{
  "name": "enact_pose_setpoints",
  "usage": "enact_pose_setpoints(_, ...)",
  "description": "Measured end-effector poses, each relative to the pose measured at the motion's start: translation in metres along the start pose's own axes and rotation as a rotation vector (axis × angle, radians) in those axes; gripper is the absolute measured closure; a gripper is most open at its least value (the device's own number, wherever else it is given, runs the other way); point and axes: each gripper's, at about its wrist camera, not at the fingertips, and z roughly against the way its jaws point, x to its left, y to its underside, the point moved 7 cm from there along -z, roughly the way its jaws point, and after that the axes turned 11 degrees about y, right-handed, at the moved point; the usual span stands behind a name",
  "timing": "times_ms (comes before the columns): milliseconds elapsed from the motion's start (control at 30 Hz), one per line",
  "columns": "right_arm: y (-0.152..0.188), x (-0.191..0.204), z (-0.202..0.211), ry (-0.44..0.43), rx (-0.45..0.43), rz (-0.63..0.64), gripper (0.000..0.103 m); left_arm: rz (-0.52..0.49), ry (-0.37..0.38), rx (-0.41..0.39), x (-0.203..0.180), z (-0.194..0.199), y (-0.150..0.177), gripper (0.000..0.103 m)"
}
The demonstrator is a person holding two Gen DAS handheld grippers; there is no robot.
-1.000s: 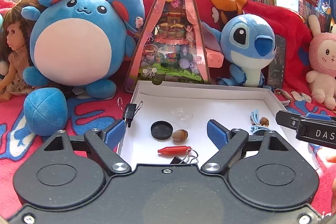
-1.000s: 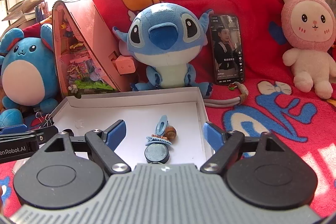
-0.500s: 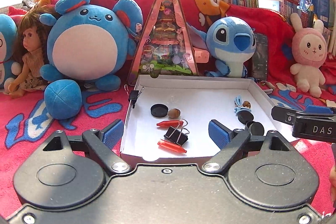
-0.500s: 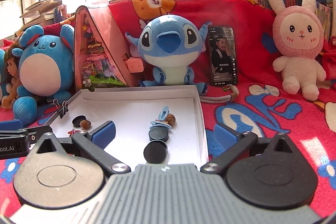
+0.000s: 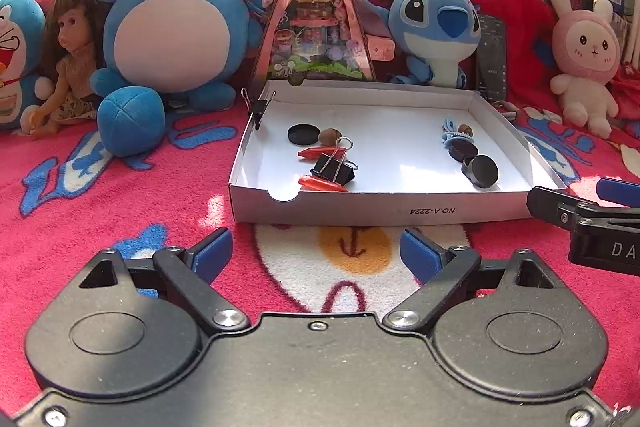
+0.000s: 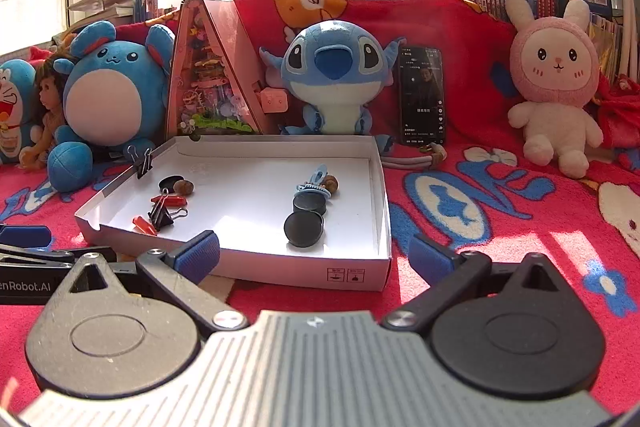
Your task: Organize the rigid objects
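Observation:
A shallow white box (image 5: 360, 213) (image 6: 304, 267) lies on the red blanket. On its left side lie a black disc (image 5: 303, 134), a brown nut (image 5: 330, 137), a black binder clip (image 5: 334, 169) and two red pieces (image 5: 322, 183). On its right side two black discs (image 6: 303, 227), a blue clip (image 6: 316, 183) and another nut (image 6: 331, 183) lie close together. My left gripper (image 5: 316, 251) hovers over the blanket just short of the box's front wall, jaws opening, nothing between them. My right gripper (image 6: 316, 257) stands open at the box's near right corner, holding nothing.
Behind the box stand a pink triangular toy house (image 5: 316, 15), blue plush toys (image 5: 172, 23) (image 6: 332, 75), a doll (image 5: 68, 59), a phone (image 6: 422, 95) and a pink rabbit (image 6: 554, 95). A small binder clip (image 5: 258, 107) grips the box's left rim. Bookshelves line the back.
Both grippers have drawn back from above the box, which now lies wholly ahead of them. The right jaws have spread wider. The objects in the box have not moved.

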Motion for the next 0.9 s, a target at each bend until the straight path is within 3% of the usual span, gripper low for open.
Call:
enact_pose_setpoints(367,0.034,0.003,-0.012,0.03,0.071,0.037,0.0,0.028,-0.023,0.033,0.006,-0.017,0.024,0.012)
enact_pose_setpoints(900,0.047,0.009,-0.023,0.046,0.16,0.071,0.0,0.003,-0.029,0.024,0.005,-0.024,0.029,0.0)
